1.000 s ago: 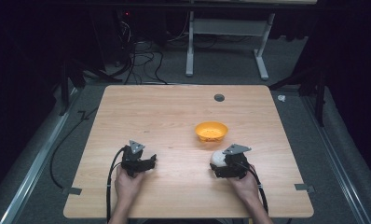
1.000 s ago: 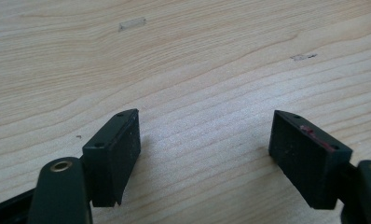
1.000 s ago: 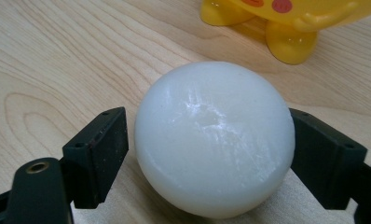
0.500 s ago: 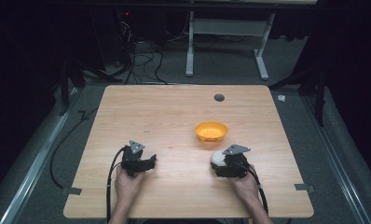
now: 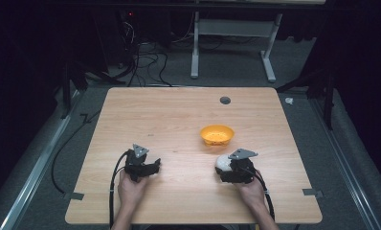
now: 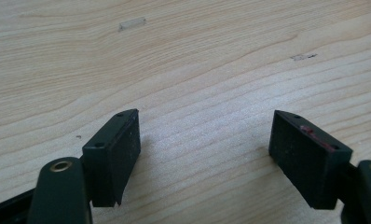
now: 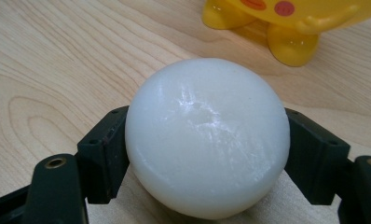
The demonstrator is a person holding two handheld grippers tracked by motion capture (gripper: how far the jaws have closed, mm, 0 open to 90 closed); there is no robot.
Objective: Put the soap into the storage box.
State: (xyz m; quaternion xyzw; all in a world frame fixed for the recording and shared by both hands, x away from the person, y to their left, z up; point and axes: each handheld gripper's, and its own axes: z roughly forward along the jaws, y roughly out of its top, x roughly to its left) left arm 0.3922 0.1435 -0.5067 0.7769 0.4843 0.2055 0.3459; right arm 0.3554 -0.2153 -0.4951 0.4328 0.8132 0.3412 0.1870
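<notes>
A person's right gripper (image 7: 207, 154) pinches a white ball (image 7: 207, 137) between its two black jaws low over the wooden table (image 5: 169, 120), the pads pressing on either flank of the ball. Just ahead of that gripper stands a yellow bowl (image 5: 217, 134) on stubby feet, near the ball but apart from it and, as far as the high view tells, empty. The left gripper (image 6: 204, 154) rests off to the far side of the table from the right one, its jaws spread wide with only bare wood between them. By the look of it the pick-up is done and the rest remains: lifting the ball, carrying it the short way forward and setting it in the bowl. Against the high view of a second earlier both hands sit in the same places and the bowl has not shifted; the right jaws have just been closing, with the ball between them.
</notes>
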